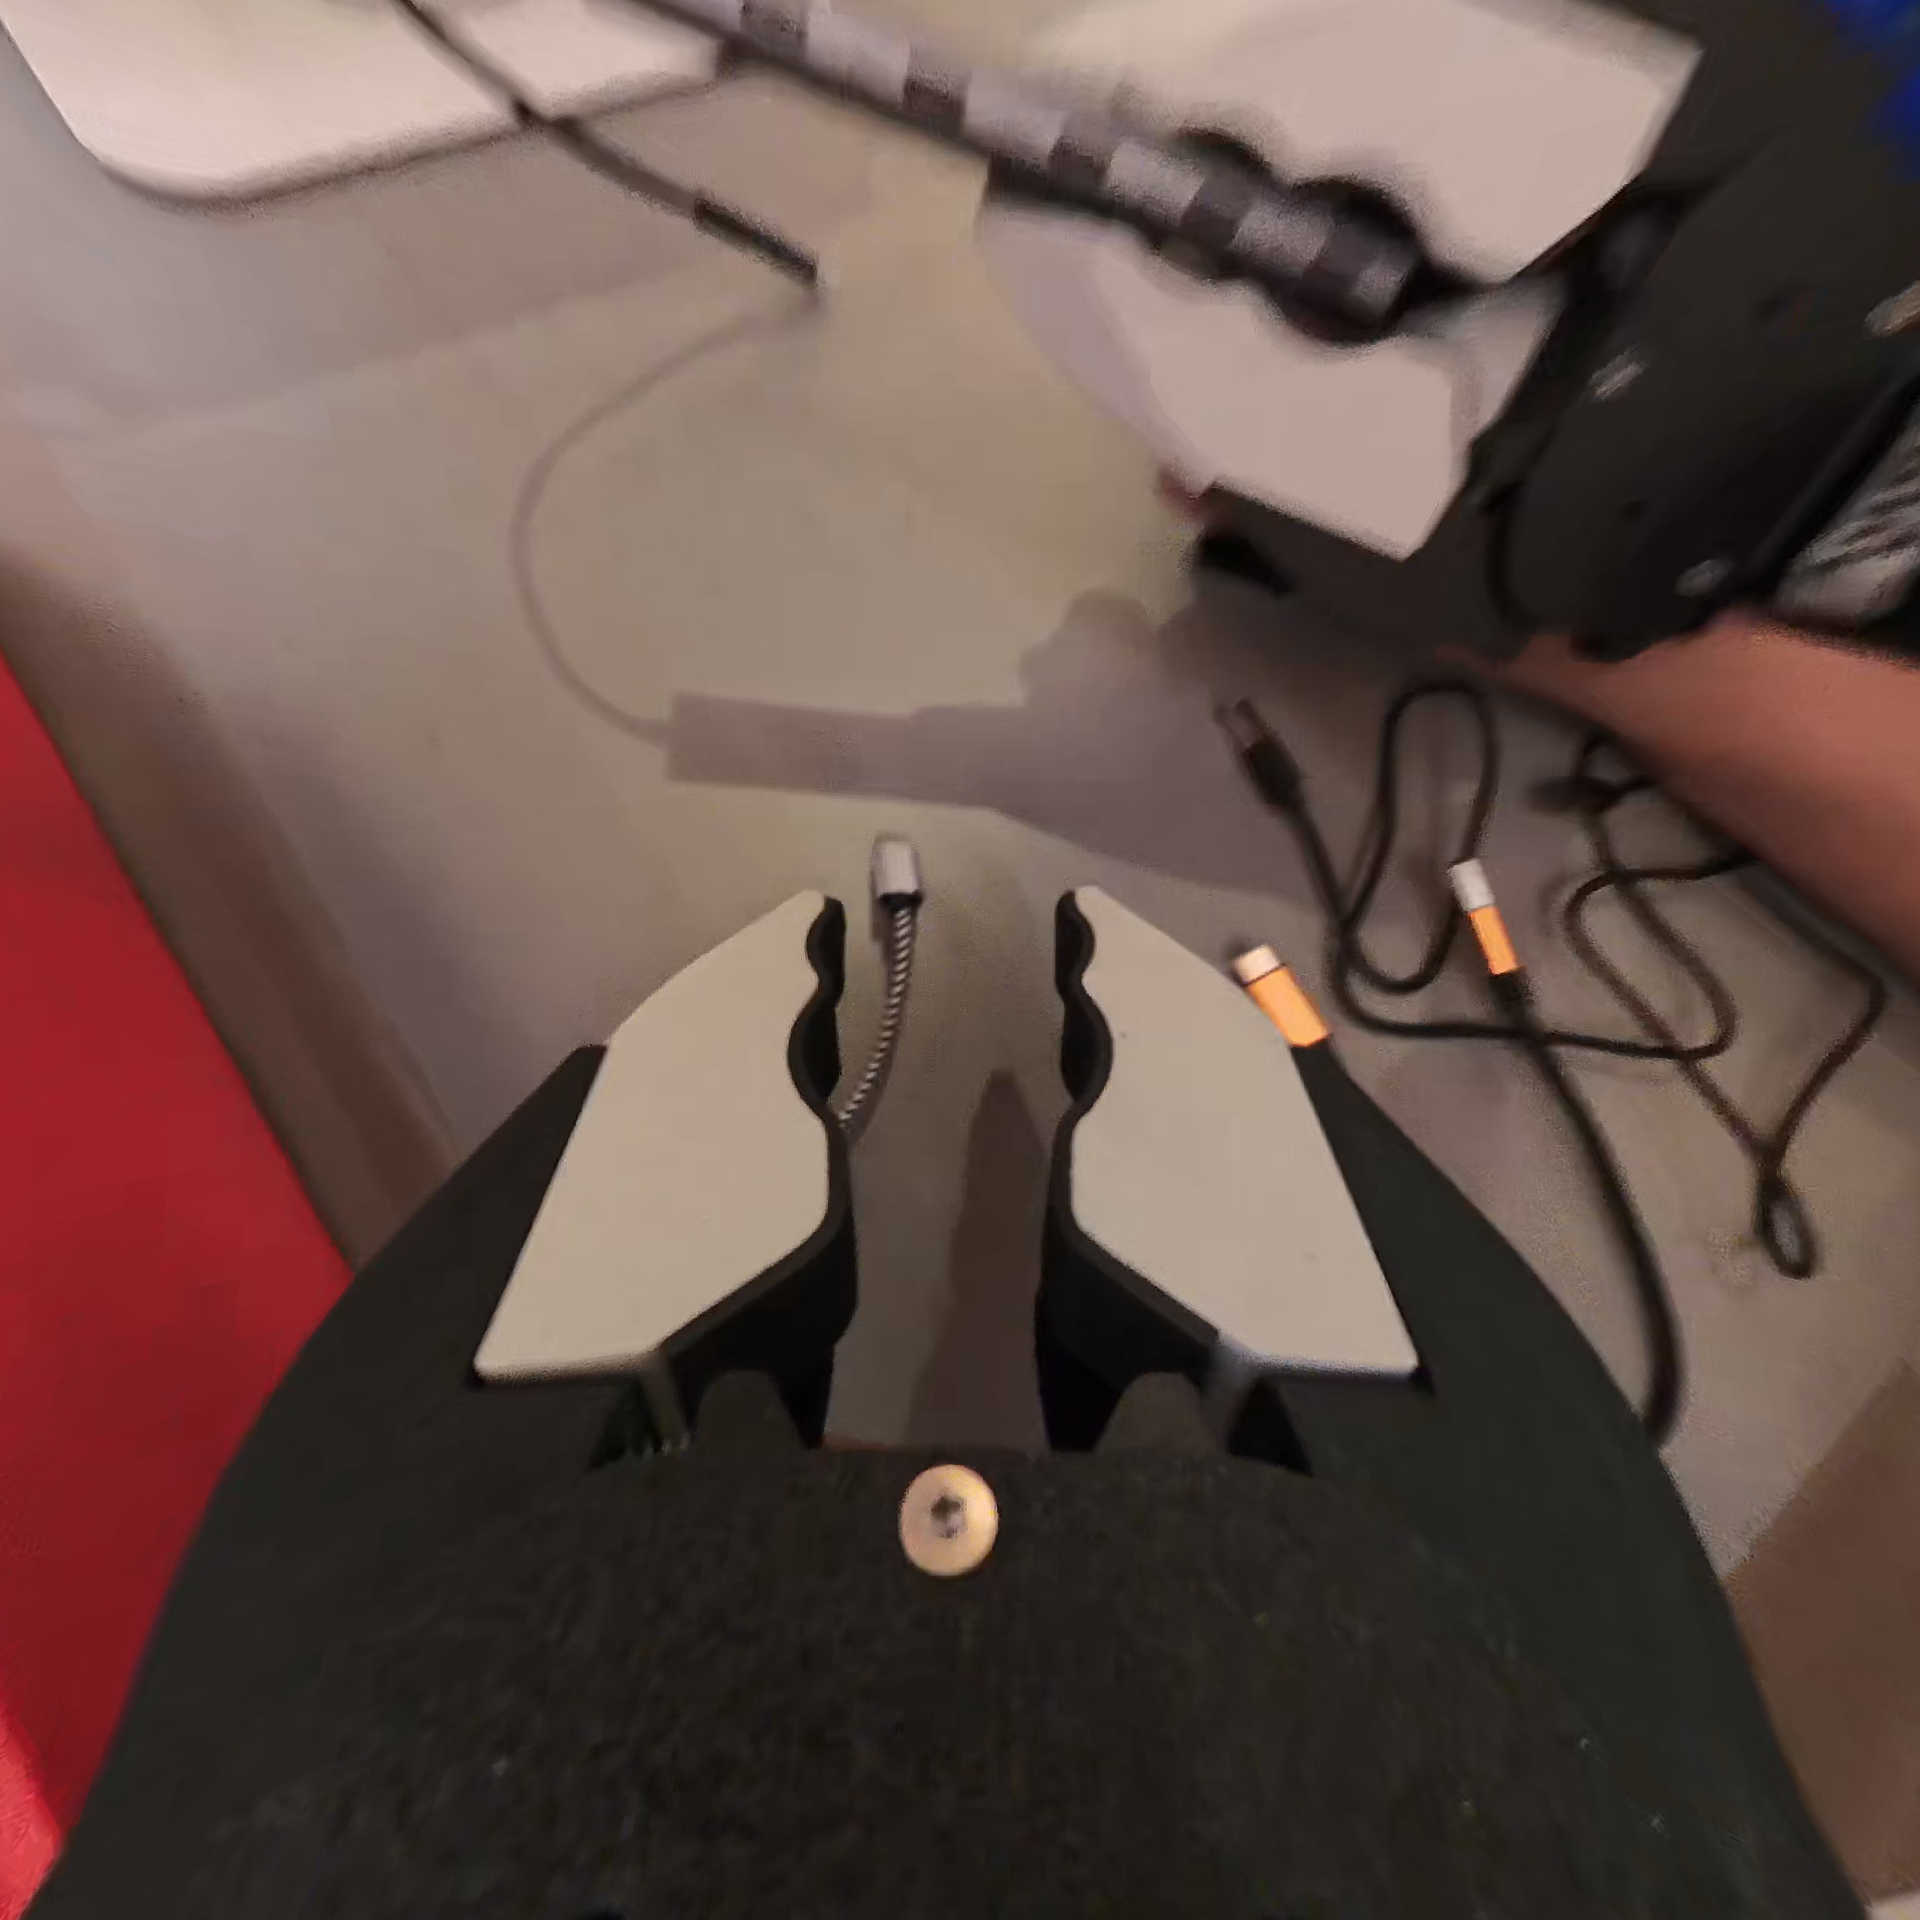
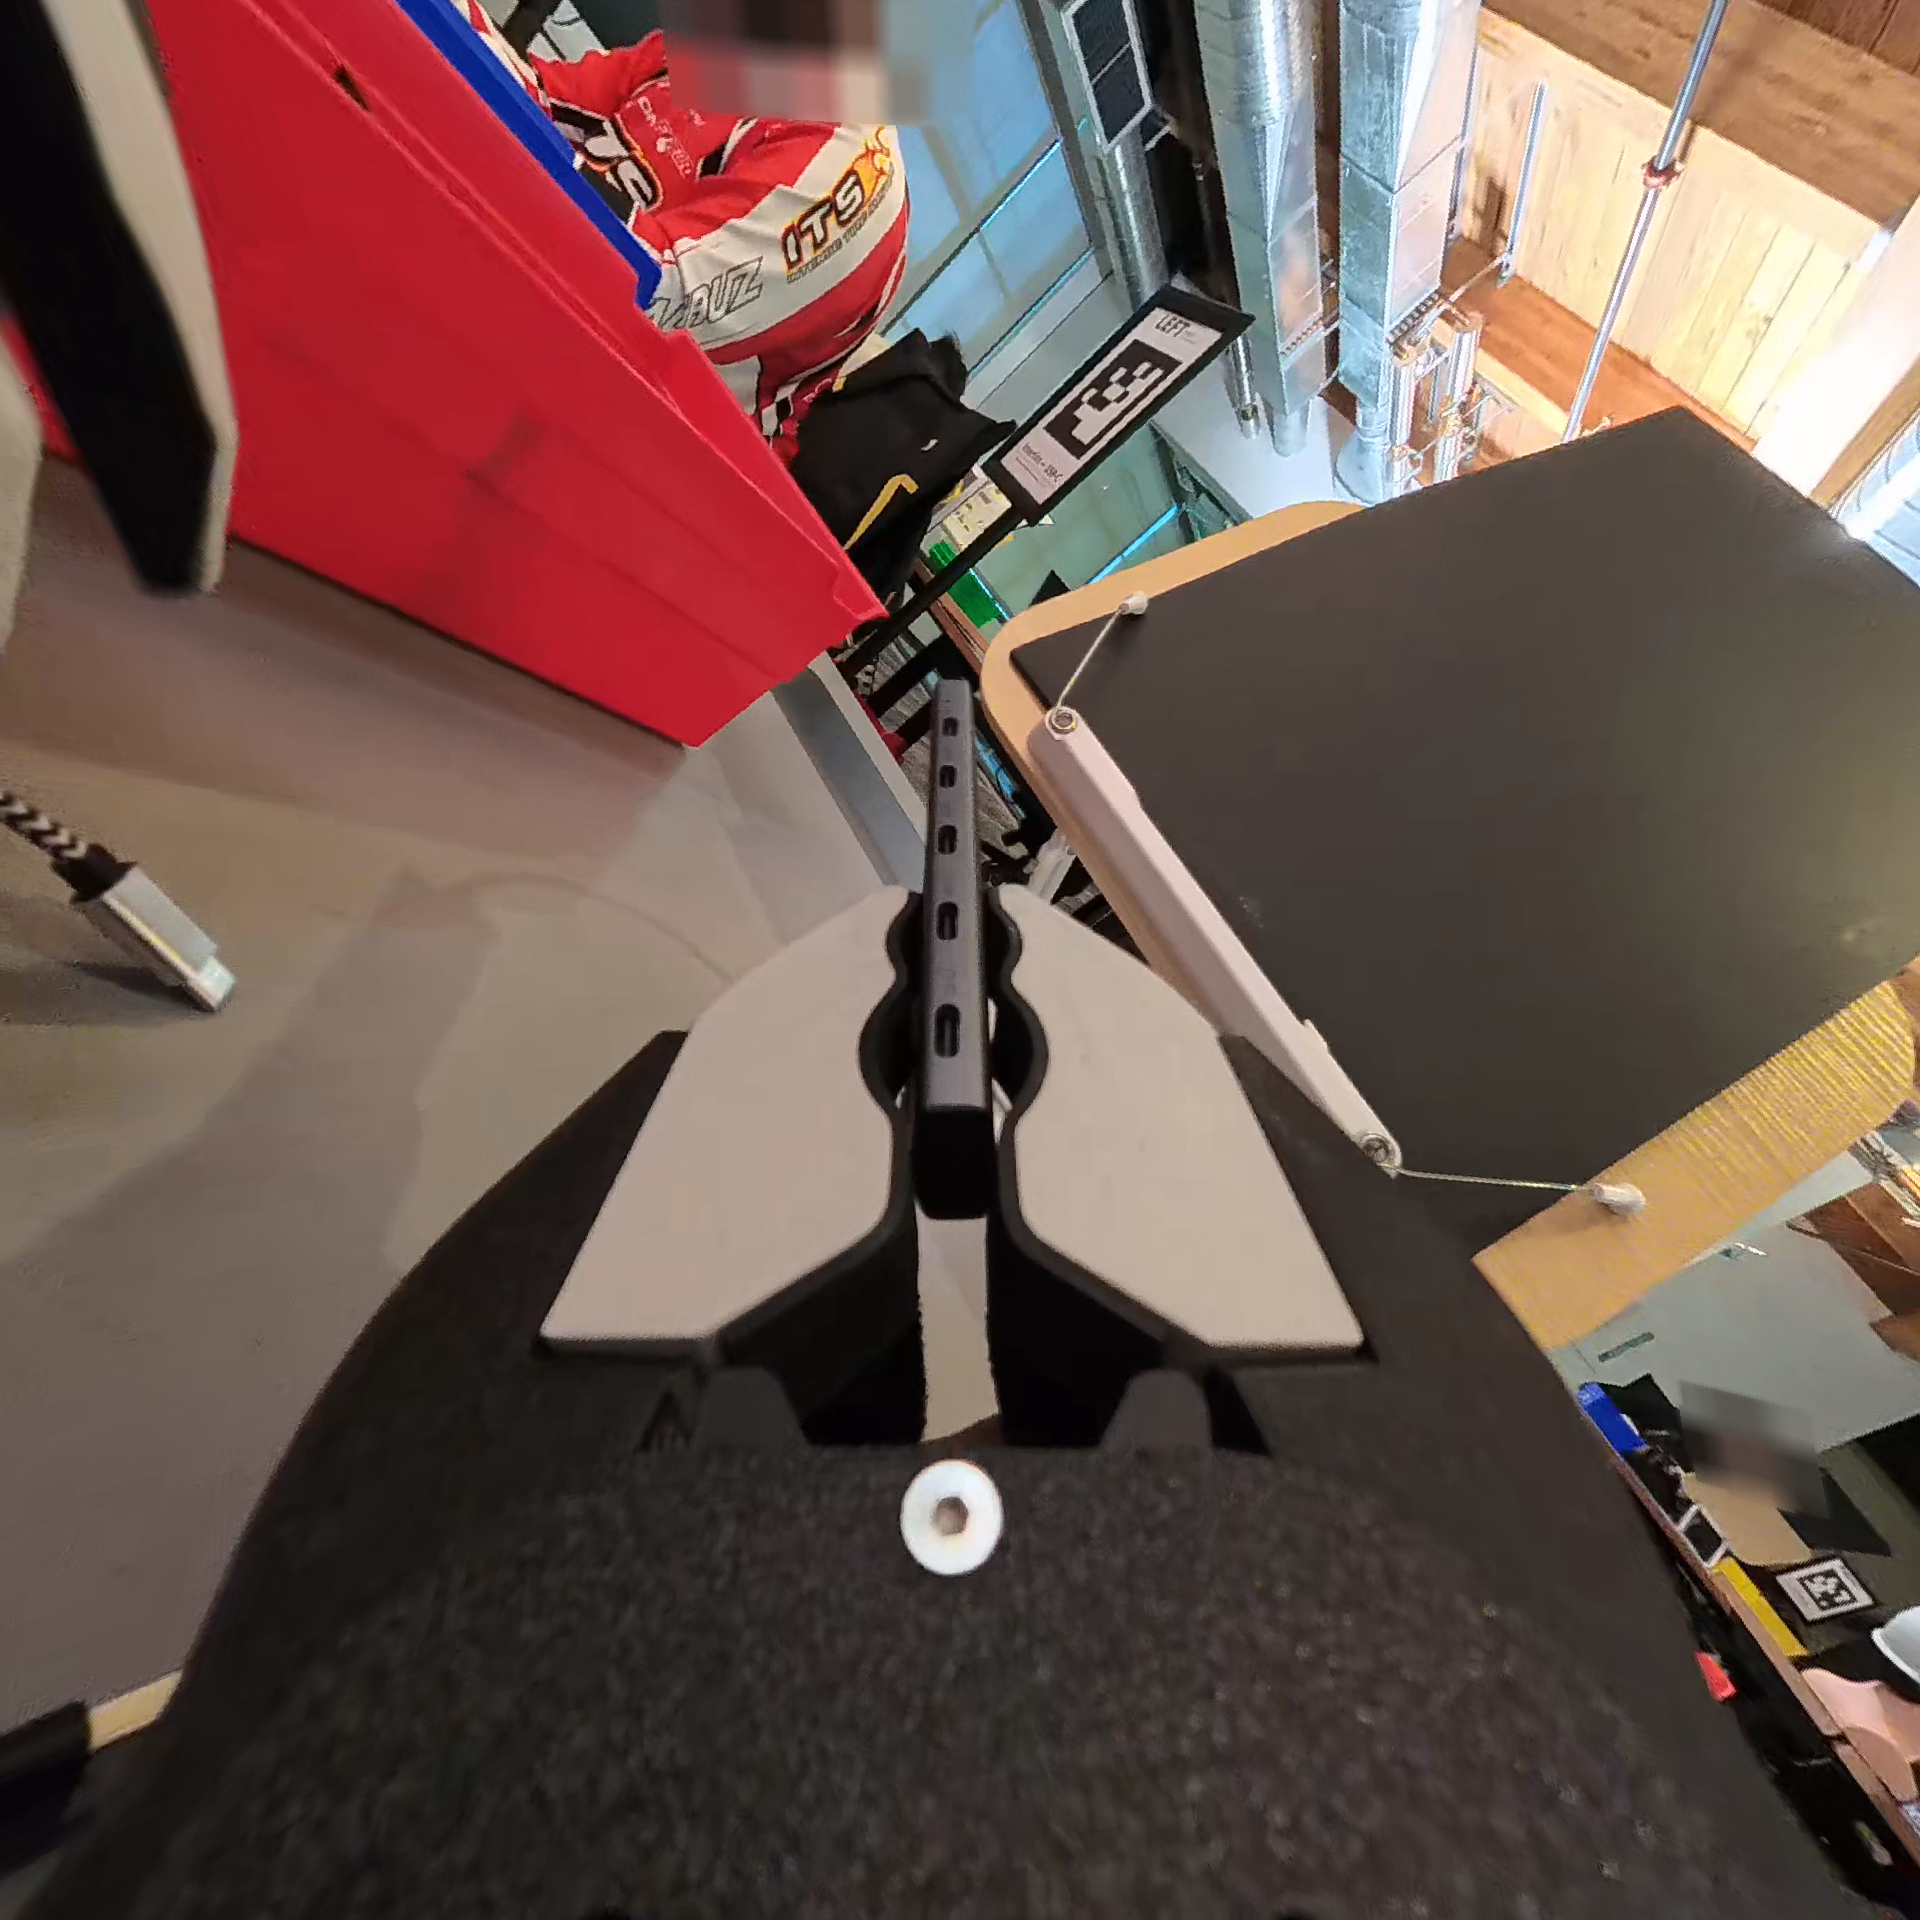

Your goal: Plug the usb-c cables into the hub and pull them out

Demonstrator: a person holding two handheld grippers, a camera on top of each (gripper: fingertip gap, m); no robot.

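hub [image 2: 951,935] clamped in right gripper [image 2: 951,914]; left gripper [image 1: 951,914] spread apart above braided cable [image 1: 883,997]

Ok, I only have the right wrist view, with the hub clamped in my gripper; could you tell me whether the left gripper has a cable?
Observer: No, the left gripper is open and holds nothing.
Operator: Thank you. Is any plug close to it?
Observer: Yes, a silver plug on a grey braided cable lies between its jaws, nearer the one on the view's left.
Operator: And are other plugs about?
Observer: An orange plug lies just to the right of that gripper, and a second orange plug lies farther right, among loose black cables.
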